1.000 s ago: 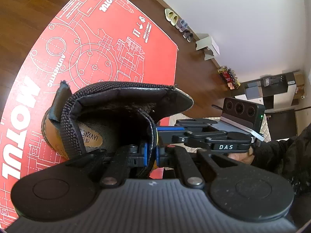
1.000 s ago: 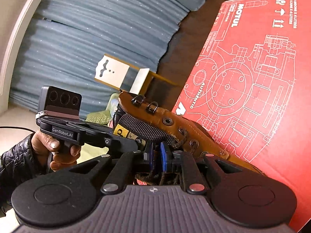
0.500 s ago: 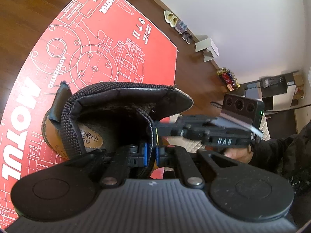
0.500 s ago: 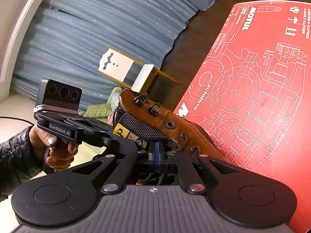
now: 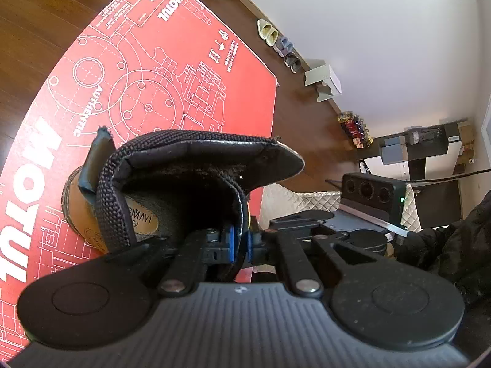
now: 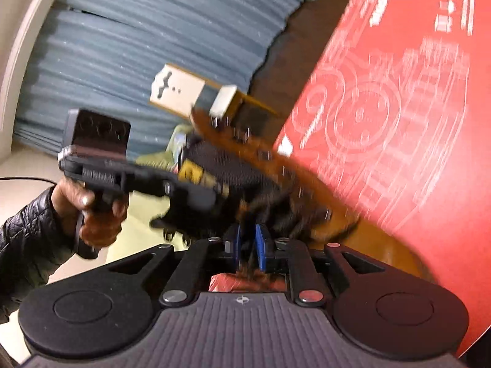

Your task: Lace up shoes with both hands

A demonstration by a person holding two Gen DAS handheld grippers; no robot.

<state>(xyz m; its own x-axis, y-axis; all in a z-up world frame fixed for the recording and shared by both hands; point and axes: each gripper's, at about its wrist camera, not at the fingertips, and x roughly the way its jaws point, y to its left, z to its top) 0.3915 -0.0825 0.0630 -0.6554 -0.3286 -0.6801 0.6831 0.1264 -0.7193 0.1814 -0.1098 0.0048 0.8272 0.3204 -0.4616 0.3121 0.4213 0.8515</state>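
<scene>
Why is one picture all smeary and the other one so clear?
The right wrist view is motion-blurred: the boot and red mat look streaky, while that camera's own claw stays sharper. The left wrist view is crisp, but its fisheye lens bends the mat's edge into a curve.

Tan leather boot (image 5: 83,211) with black mesh padded collar and dark lining, heel resting on the red printed mat (image 5: 92,98), opening turned toward the left wrist view, metal eyelets and hooks along the upper, dark brown lace (image 6: 276,211) bunched loosely at the front, blurred.
</scene>
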